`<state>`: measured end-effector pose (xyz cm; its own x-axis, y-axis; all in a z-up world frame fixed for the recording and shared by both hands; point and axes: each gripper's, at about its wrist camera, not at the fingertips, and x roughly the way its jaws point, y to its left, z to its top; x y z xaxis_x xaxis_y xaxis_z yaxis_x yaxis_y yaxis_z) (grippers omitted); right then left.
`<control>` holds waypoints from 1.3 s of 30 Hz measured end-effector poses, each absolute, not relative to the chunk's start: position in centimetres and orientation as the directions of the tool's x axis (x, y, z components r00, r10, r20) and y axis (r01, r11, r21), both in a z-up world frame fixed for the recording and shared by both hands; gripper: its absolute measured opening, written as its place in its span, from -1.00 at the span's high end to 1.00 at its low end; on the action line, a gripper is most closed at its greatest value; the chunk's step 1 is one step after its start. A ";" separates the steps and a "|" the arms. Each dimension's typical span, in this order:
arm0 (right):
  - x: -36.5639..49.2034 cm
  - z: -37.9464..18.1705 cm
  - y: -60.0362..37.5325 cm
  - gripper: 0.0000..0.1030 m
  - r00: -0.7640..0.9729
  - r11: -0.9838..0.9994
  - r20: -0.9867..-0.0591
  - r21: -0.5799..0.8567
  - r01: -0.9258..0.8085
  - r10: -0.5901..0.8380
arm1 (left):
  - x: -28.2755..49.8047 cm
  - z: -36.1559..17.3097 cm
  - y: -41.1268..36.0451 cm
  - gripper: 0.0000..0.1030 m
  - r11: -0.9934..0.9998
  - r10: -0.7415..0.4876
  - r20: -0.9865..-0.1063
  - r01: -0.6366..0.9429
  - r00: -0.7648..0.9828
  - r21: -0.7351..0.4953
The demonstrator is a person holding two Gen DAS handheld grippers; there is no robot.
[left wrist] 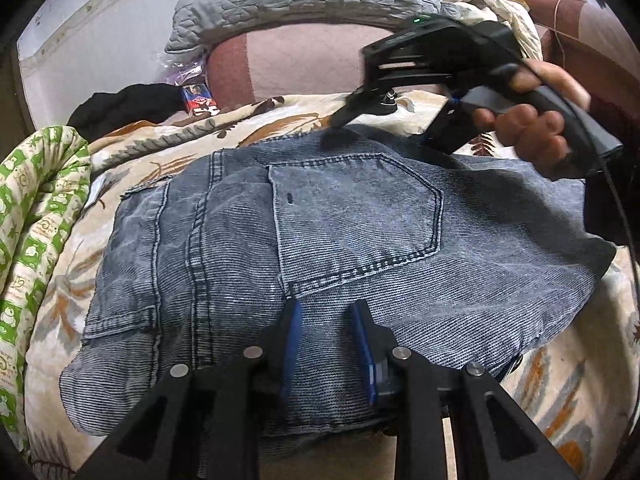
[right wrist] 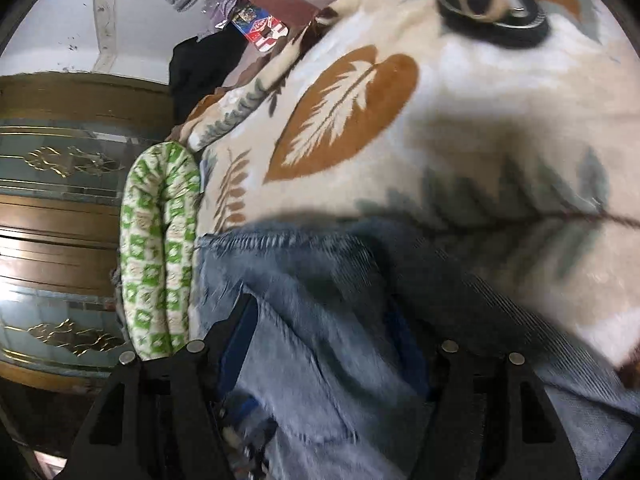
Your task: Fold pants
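Denim pants (left wrist: 320,248), one folded bundle

Cream blanket (right wrist: 460,128) with brown and grey-green leaf print covers bed, serves as landmark. Beyond its far edge: pink-and-maroon headboard (left wrist: 280,64), grey quilted pillow (left wrist: 288,4) leaning on top. Pale wall (left wrist: 100,48) left of headboard. Green-and-white patterned quilt roll (right wrist: 160,248) along blanket's left edge. Past roll: wooden cabinet (right wrist: 60,216), glass panels with gold motifs. Light soft, even.
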<state>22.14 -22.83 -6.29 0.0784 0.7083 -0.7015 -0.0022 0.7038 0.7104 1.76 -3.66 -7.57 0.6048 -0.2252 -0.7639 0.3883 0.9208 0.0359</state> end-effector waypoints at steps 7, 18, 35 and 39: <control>22.6 -6.1 -24.1 0.77 0.232 0.737 -0.724 0.674 0.040 0.650 | 1.8 -7.5 -3.6 0.43 0.922 -0.228 -0.766 0.385 0.601 0.028; 22.6 -3.3 -23.3 0.86 0.410 0.819 -0.750 0.573 0.010 0.520 | 1.5 -7.4 -3.8 0.43 0.923 -0.219 -0.759 0.382 0.612 0.042; 16.9 -1.0 -25.7 0.10 0.431 0.848 -0.782 0.525 0.067 0.450 | 1.5 -7.1 -3.7 0.42 0.931 -0.205 -0.772 0.364 0.602 0.036; 17.3 -4.9 -24.3 0.10 0.380 0.917 -0.873 0.376 0.131 0.304 | 1.0 -7.1 -3.8 0.42 0.925 -0.204 -0.766 0.375 0.610 0.053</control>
<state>17.26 -24.32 -4.88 0.3804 0.3039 -0.8735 0.1306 0.9173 0.3761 1.02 -3.84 -7.10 0.6101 -0.2036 -0.7657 0.3754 0.9253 0.0531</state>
